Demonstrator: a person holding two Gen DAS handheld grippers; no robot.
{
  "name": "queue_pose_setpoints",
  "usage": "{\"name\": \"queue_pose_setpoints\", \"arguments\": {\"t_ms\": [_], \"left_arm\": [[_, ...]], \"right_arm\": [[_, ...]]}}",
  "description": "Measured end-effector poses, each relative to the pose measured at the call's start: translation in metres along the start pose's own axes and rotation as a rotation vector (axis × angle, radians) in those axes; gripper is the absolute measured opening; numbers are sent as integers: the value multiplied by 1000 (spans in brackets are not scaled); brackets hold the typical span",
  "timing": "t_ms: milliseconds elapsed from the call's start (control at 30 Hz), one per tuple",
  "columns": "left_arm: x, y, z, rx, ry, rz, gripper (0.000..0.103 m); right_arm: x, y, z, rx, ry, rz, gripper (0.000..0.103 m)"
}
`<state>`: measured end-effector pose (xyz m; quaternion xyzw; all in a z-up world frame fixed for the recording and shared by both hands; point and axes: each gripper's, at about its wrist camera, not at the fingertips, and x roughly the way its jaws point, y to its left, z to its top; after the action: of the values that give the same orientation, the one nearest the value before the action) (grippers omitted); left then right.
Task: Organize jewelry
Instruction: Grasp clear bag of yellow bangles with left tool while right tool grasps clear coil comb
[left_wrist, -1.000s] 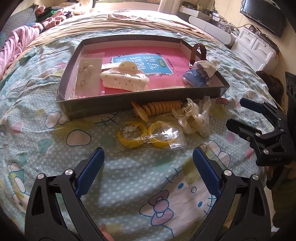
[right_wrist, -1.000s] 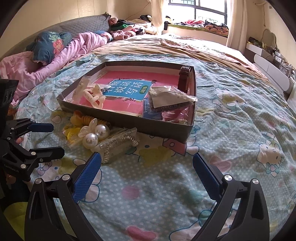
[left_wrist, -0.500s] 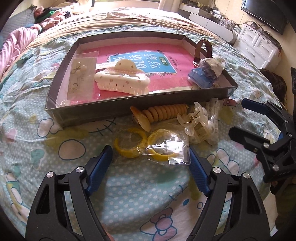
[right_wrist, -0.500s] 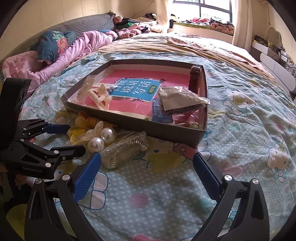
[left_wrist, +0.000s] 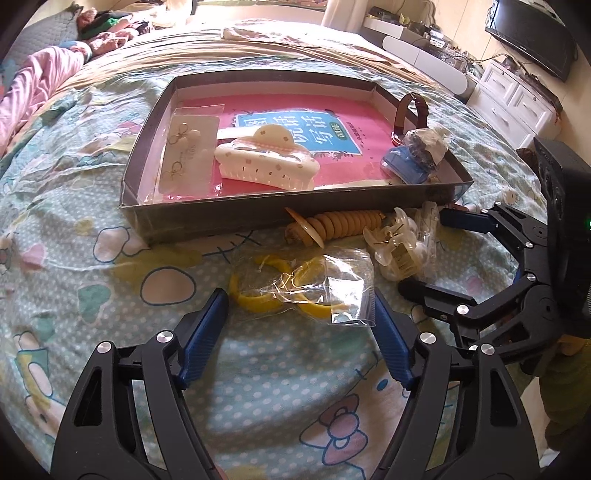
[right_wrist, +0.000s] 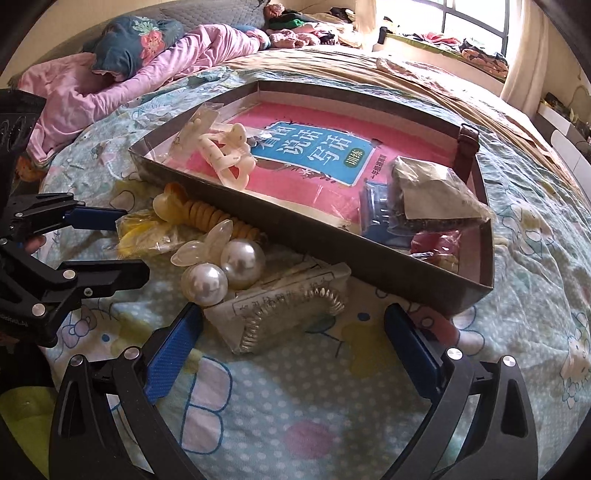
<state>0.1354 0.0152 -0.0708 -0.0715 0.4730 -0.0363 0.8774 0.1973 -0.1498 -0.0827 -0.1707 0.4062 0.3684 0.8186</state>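
Observation:
A dark shallow box (left_wrist: 207, 218) (right_wrist: 369, 243) on the bed holds a cream hair claw (left_wrist: 266, 164), an earring card (left_wrist: 188, 155), a blue clip (left_wrist: 404, 166) and a brown strap (left_wrist: 410, 110). In front of it lie a bag of yellow bangles (left_wrist: 303, 291), a yellow spiral hair tie (left_wrist: 340, 223), a clear pearl claw (right_wrist: 218, 266) and a bagged silver comb (right_wrist: 288, 317). My left gripper (left_wrist: 301, 306) is open, its fingers either side of the bangle bag. My right gripper (right_wrist: 293, 321) is open around the silver comb bag.
The bed has a Hello Kitty cover (left_wrist: 258, 387). Pink bedding (right_wrist: 110, 81) lies at the head. White drawers (left_wrist: 517, 99) and a TV (left_wrist: 535, 33) stand to the right. The box is hard against the loose pieces.
Both grippers have moved forward toward the loose pieces. The left fingers now flank the bangle bag and the right fingers flank the comb bag. Both stayed open.

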Motion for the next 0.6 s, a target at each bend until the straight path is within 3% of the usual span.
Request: {"name": "queue_pose_setpoints", "arguments": {"t_ms": [167,267,600], "left_arm": [[-2,2,1,-11,-6,-5,68],[-5,3,1,-14,-10,-5,68],[-23,11,0,-36,-37,-6,68]], "right_arm": [[-4,14,0,-78,-18,40,69],[-9,20,-2,-96,-34,45,61],[-39,35,-11,-64,-88,76,58]]}}
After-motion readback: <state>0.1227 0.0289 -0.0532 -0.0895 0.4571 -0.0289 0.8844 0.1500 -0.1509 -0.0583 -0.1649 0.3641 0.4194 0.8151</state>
